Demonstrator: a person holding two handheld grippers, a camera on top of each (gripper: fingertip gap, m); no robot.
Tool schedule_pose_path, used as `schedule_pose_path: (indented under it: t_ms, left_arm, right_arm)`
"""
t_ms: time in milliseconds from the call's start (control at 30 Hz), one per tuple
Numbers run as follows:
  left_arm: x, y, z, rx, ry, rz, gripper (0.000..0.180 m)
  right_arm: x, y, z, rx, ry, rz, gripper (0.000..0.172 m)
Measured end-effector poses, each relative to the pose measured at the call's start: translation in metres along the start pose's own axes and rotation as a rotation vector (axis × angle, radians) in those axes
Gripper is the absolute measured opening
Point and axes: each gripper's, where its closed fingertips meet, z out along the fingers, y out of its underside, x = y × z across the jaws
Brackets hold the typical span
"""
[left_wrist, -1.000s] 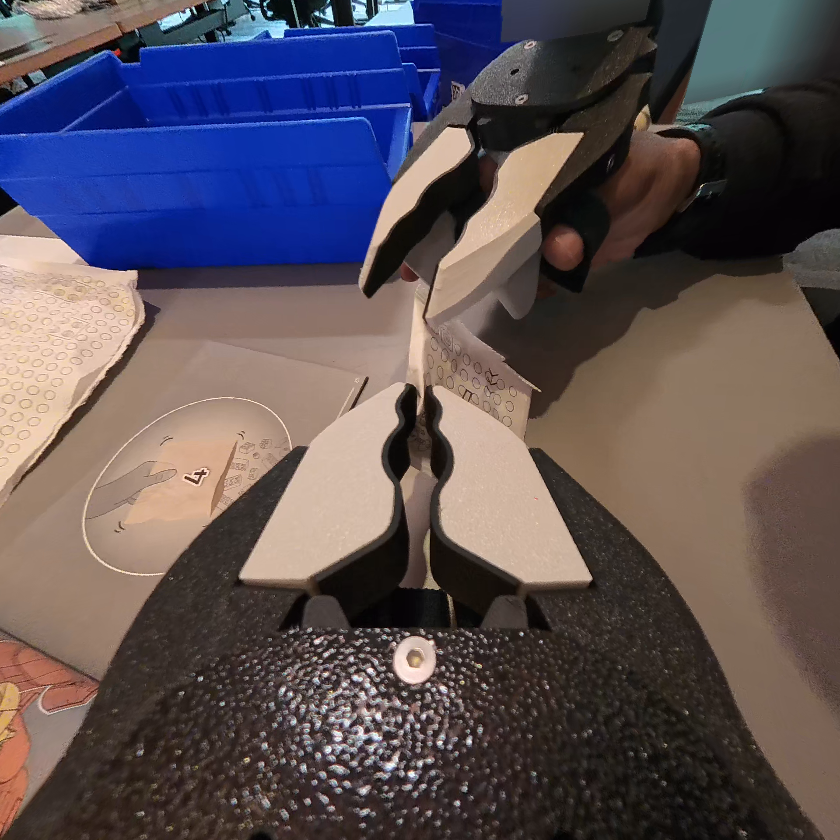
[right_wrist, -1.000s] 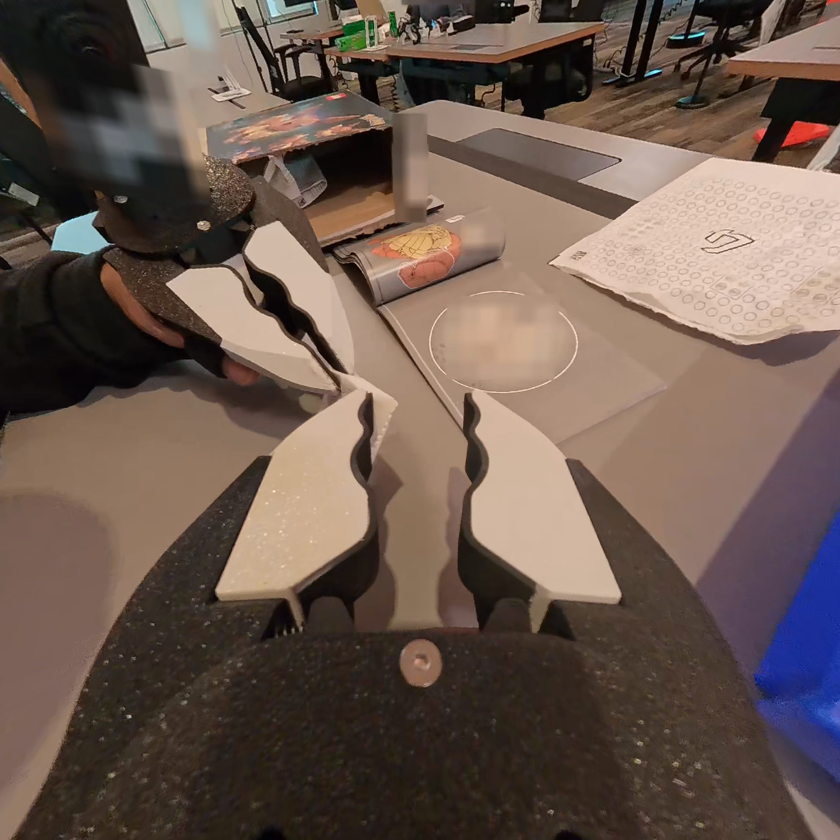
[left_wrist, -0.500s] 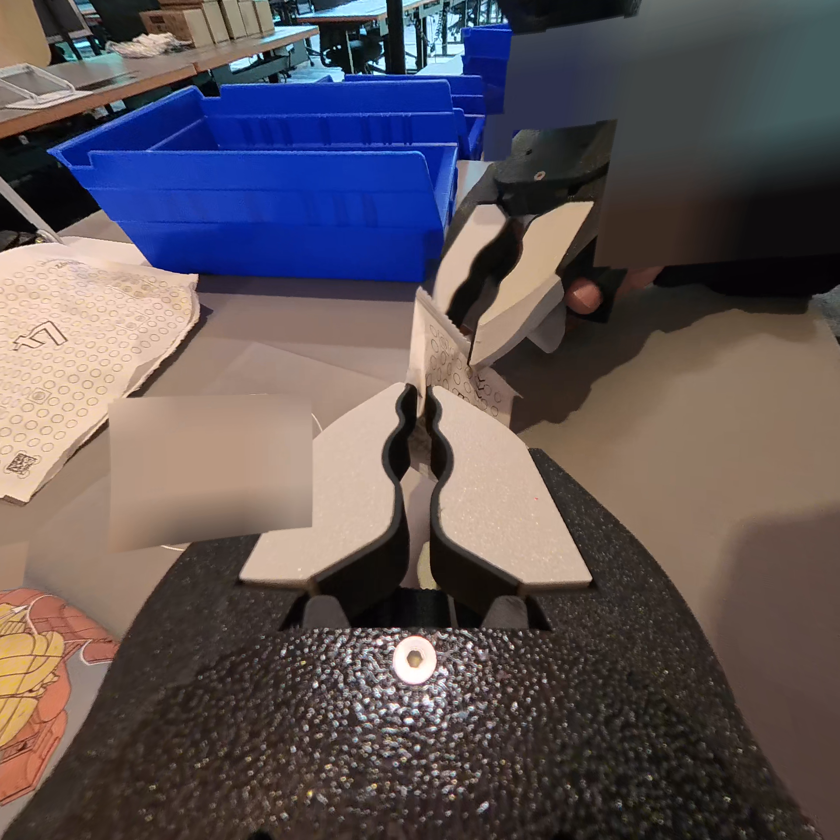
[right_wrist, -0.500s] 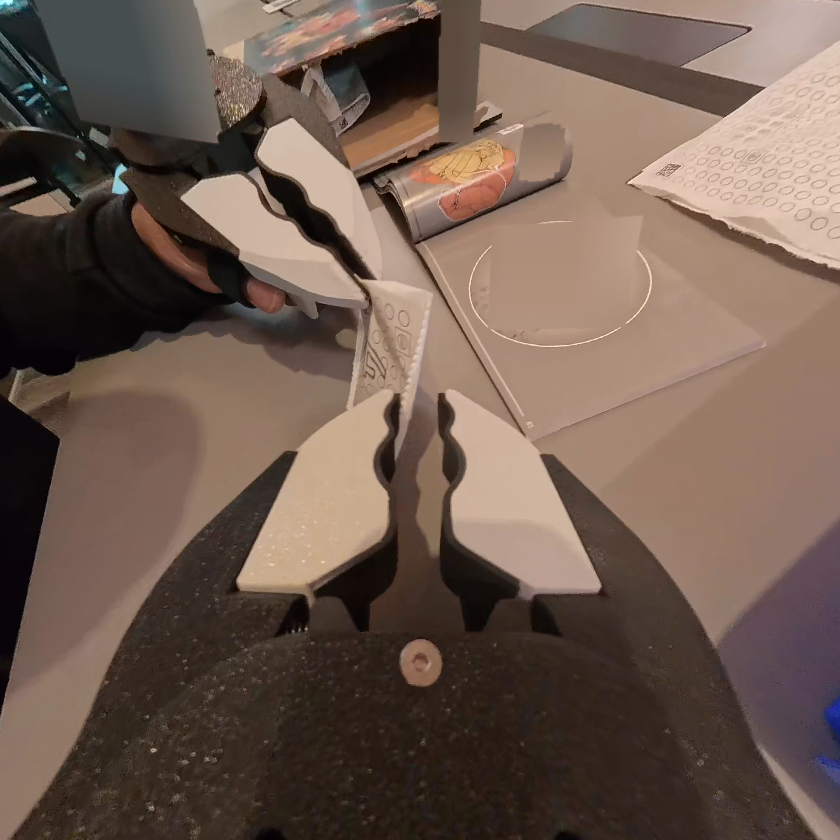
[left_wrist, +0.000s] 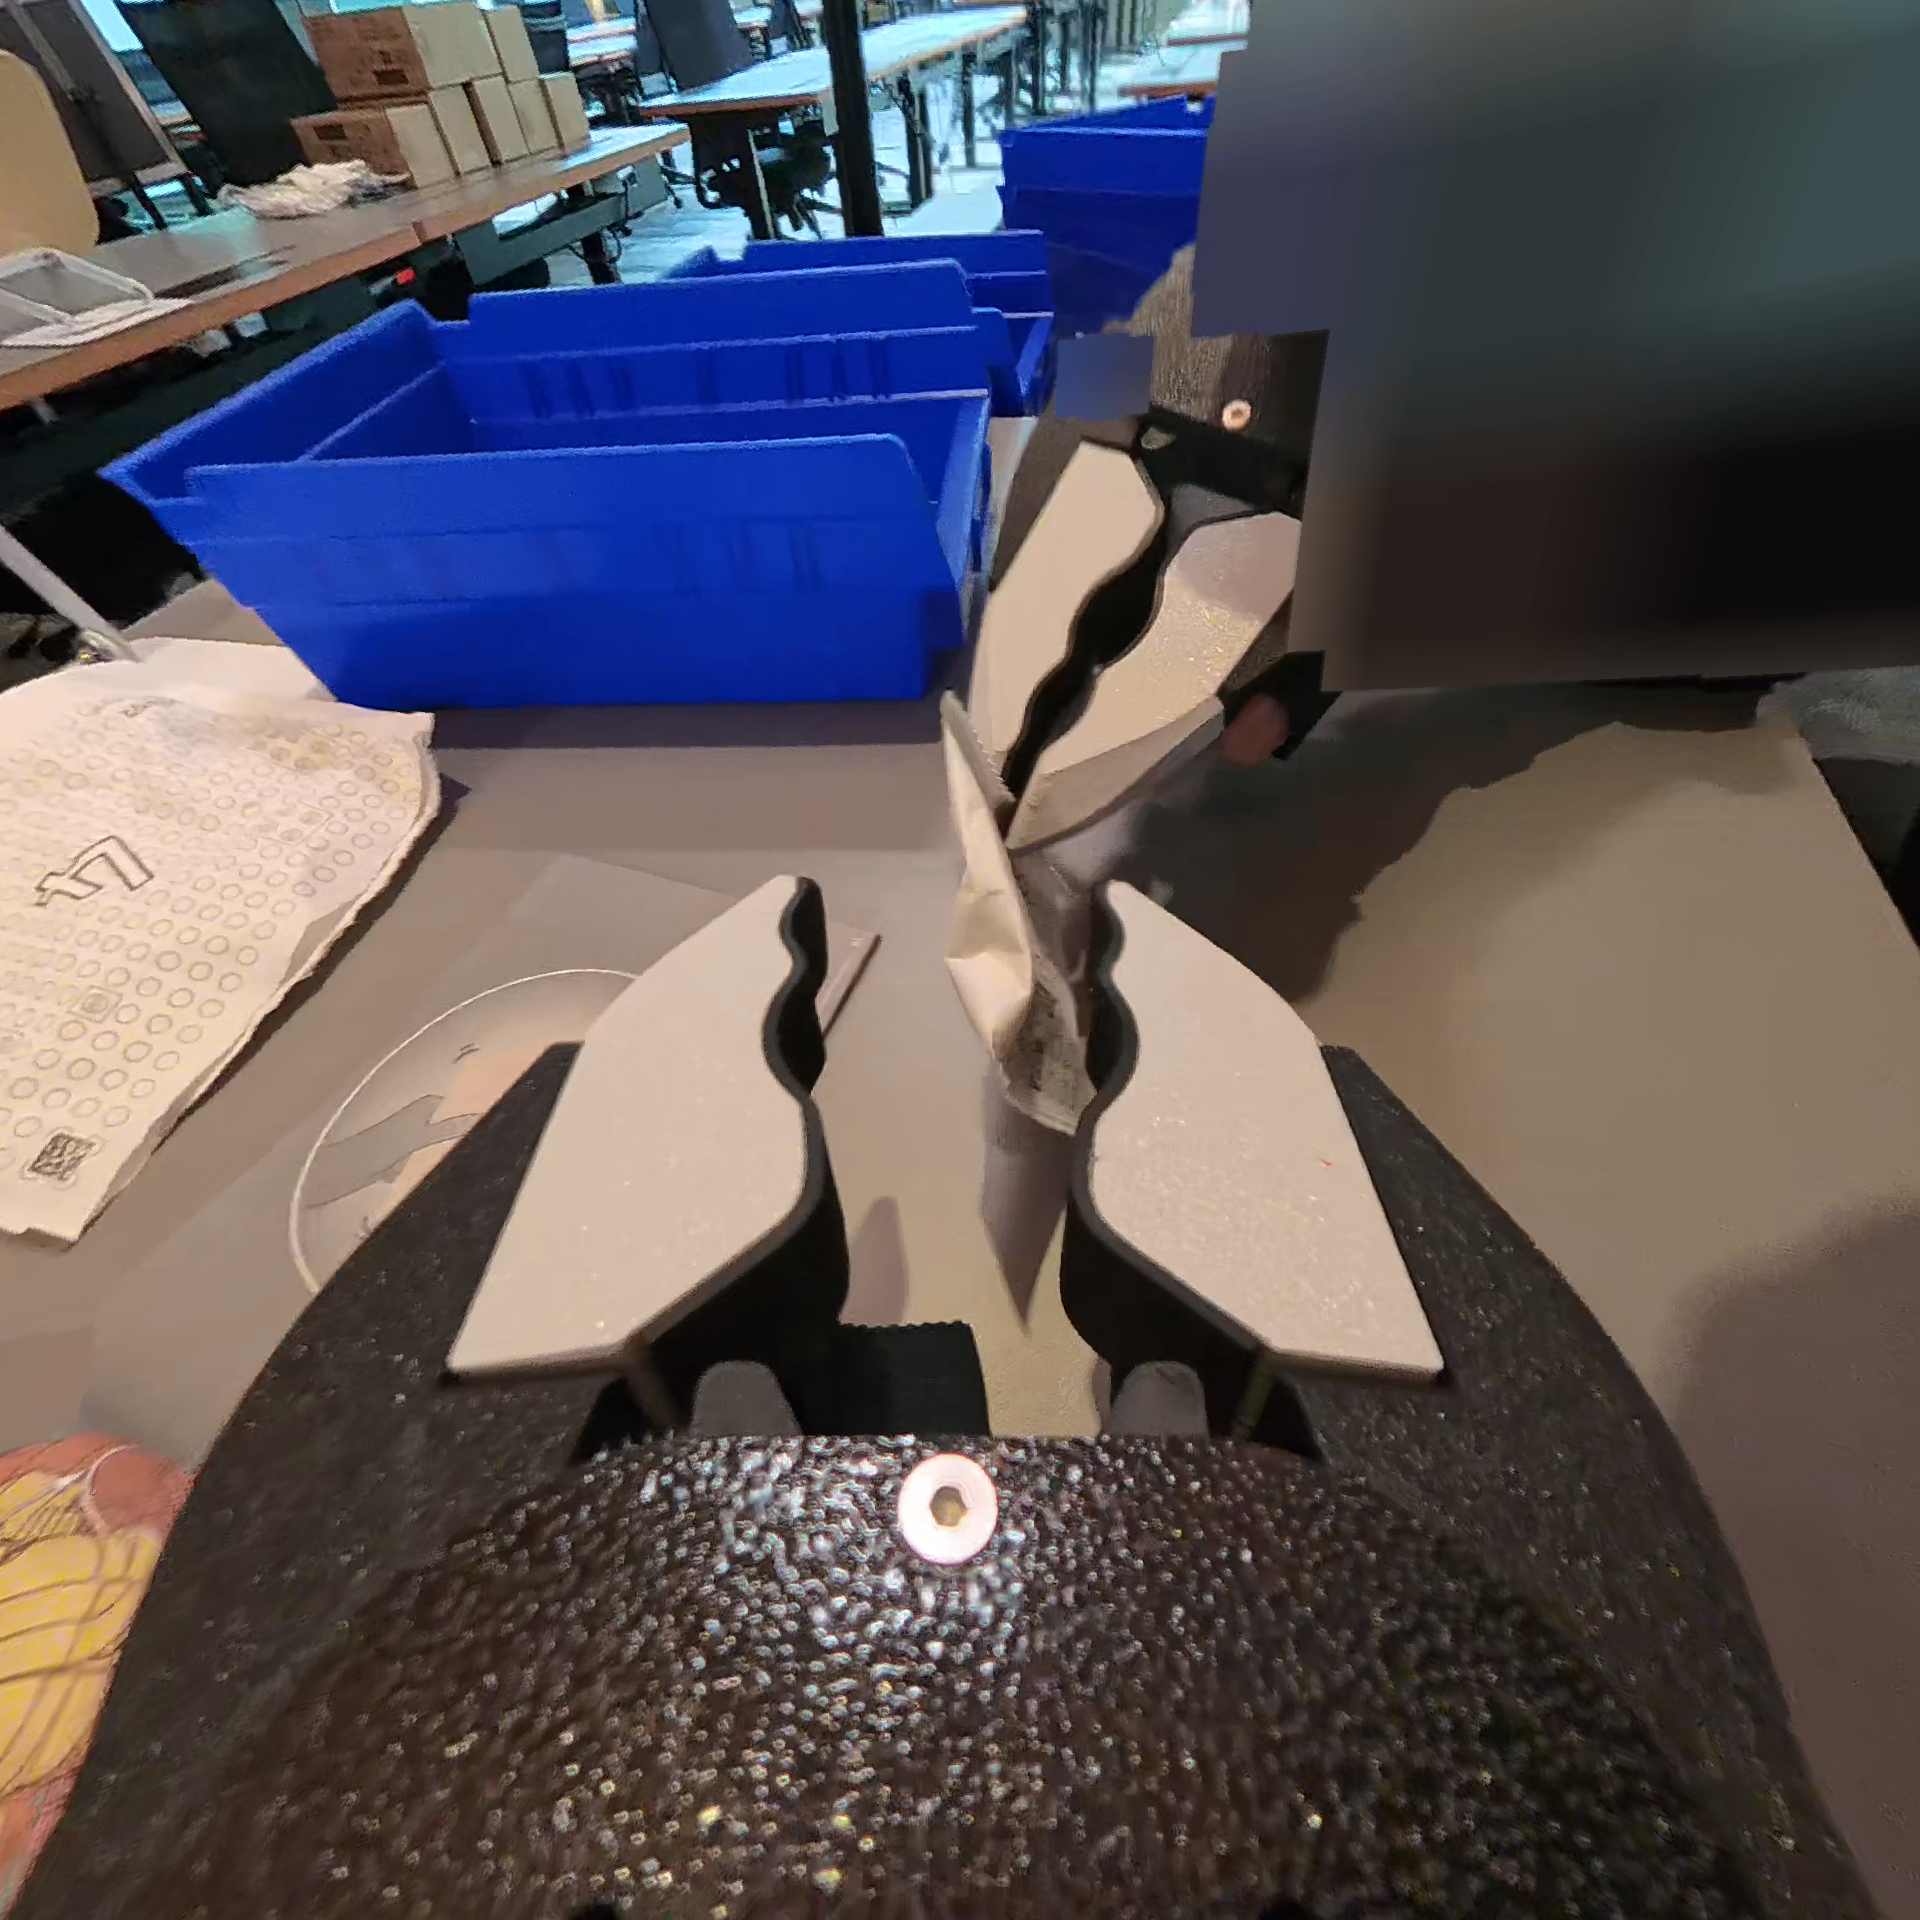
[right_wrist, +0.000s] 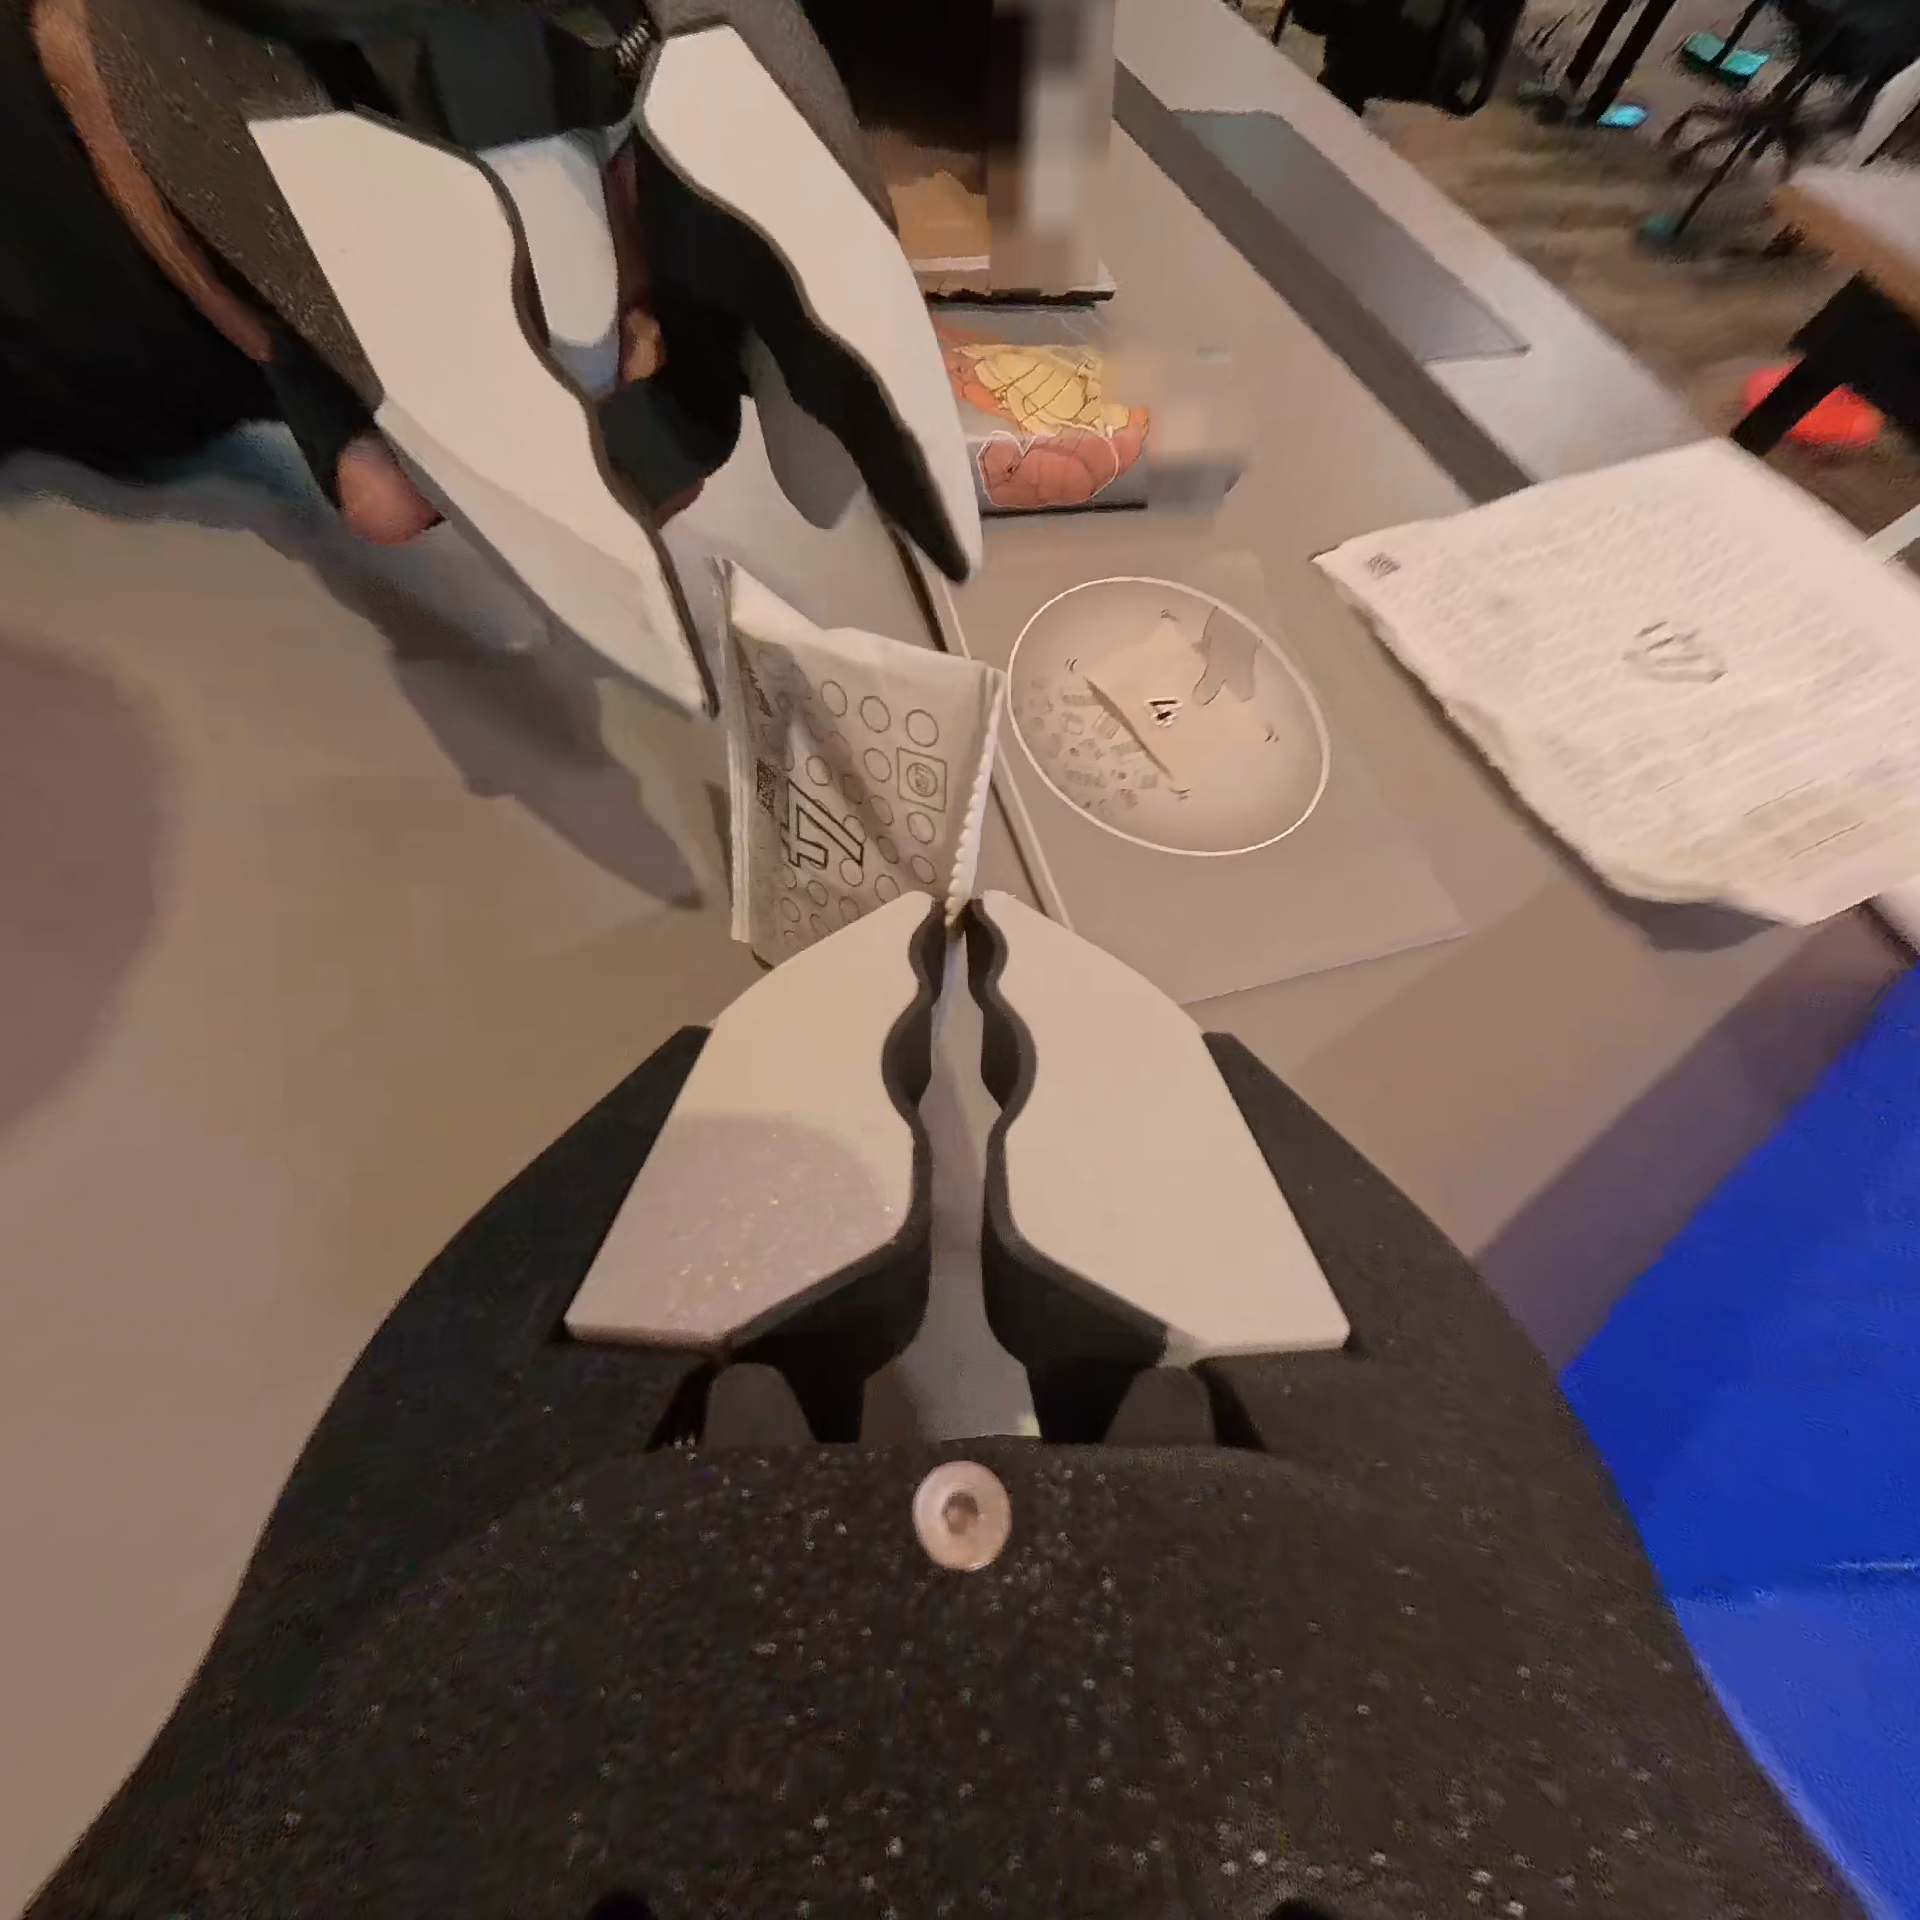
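Note:
A small white paper bag (right_wrist: 842, 769) printed with circles hangs above the grey table (right_wrist: 260, 935). My right gripper (right_wrist: 951, 909) is shut on its serrated edge, which runs down between the pads. In the left wrist view the right gripper (left_wrist: 1013, 805) pinches the bag (left_wrist: 997, 935) from above. My left gripper (left_wrist: 954, 899) is open, and the bag's lower end rests against the inner side of its right finger (left_wrist: 1195, 1091); the left finger stands clear. In the right wrist view the left gripper (right_wrist: 831, 613) is open at the bag's far edge.
Blue bins (left_wrist: 582, 561) stand at the table's far side. A large flat white paper bag (left_wrist: 177, 914) lies to the left, also in the right wrist view (right_wrist: 1621, 675). An open grey booklet (right_wrist: 1174, 717) and a cardboard box (right_wrist: 935, 208) lie beyond. My right fingertips sit around 5 cm from my left ones.
My right gripper closed on the bag's serrated edge. My left gripper, shut on the bag before, opened and let it go. The bag now hangs from the right gripper.

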Motion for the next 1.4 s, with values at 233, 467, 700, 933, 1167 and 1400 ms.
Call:
schedule_pose_path:
  t_ms: [233,467,700,933,1167,1400]
  left_arm:
    - [0.014,0.012,0.012,-0.078,-0.032,0.133,0.01]
    - [-0.016,-0.03,-0.014,0.334,0.014,-0.393,0.009]
    - [-0.03,-0.049,-0.039,0.635,0.118,-0.599,0.009]
    - [-0.006,-0.052,-0.027,0.631,0.259,-0.624,0.009]
    - [0.003,-0.043,-0.011,0.525,0.295,-0.645,0.024]
    - [-0.007,-0.027,-0.004,0.357,0.145,-0.481,0.044]
  right_arm:
    - [-0.016,-0.016,-0.006,0.003,0.123,-0.35,0.004]
    - [0.005,-0.025,-0.015,0.087,0.196,-0.223,0.037]
    - [0.003,-0.041,-0.024,0.216,0.125,-0.092,0.045]
    - [-0.006,-0.051,-0.031,0.339,-0.059,0.101,0.036]
    - [0.002,-0.055,-0.041,0.381,-0.121,0.212,0.001]
    - [0.019,-0.038,-0.045,0.175,0.035,0.12,0.0]
